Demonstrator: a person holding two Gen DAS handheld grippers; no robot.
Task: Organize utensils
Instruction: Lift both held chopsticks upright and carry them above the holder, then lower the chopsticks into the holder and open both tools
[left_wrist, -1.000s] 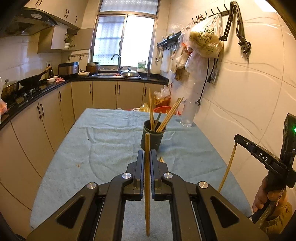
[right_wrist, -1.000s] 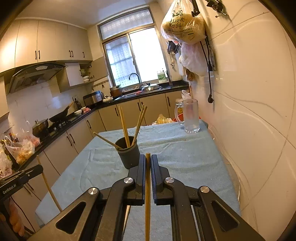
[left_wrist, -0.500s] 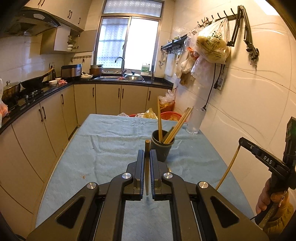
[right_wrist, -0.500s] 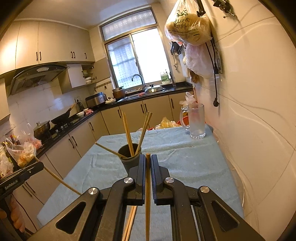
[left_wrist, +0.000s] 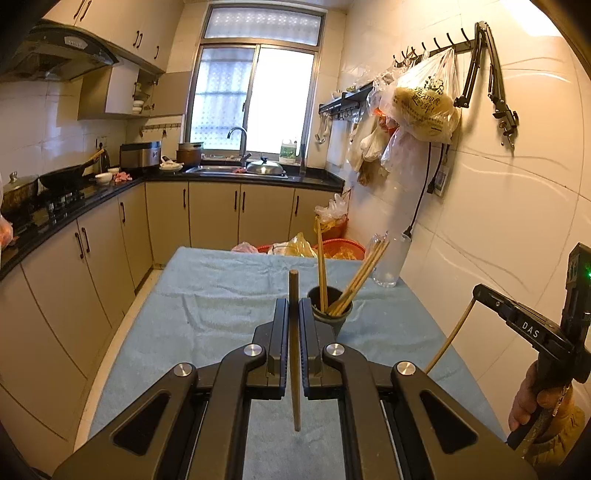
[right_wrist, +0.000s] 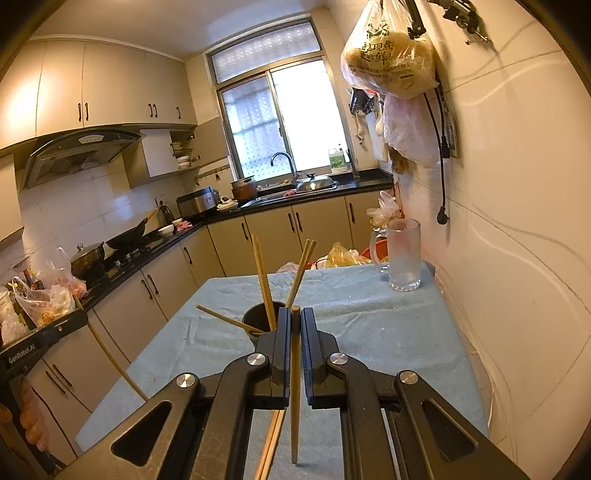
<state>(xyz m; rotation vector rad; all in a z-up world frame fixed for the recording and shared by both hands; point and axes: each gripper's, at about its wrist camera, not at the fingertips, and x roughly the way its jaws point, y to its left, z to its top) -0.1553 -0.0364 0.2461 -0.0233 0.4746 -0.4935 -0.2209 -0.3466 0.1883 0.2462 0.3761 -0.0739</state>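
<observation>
Already several chopsticks stand in the dark cup (left_wrist: 330, 307) on the towel-covered table (left_wrist: 207, 295), so the sorting looks partly done — at least 2 more lie on the cloth (right_wrist: 271, 443) near the right gripper. Both tools are clamped tight, the left gripper (left_wrist: 293, 314) on 1 chopstick (left_wrist: 294, 354) and the right gripper (right_wrist: 295, 325) on another (right_wrist: 294, 387), both short of the cup. Legible writing: "DAS" and "GenRobot.AI" on the gripper bodies.
</observation>
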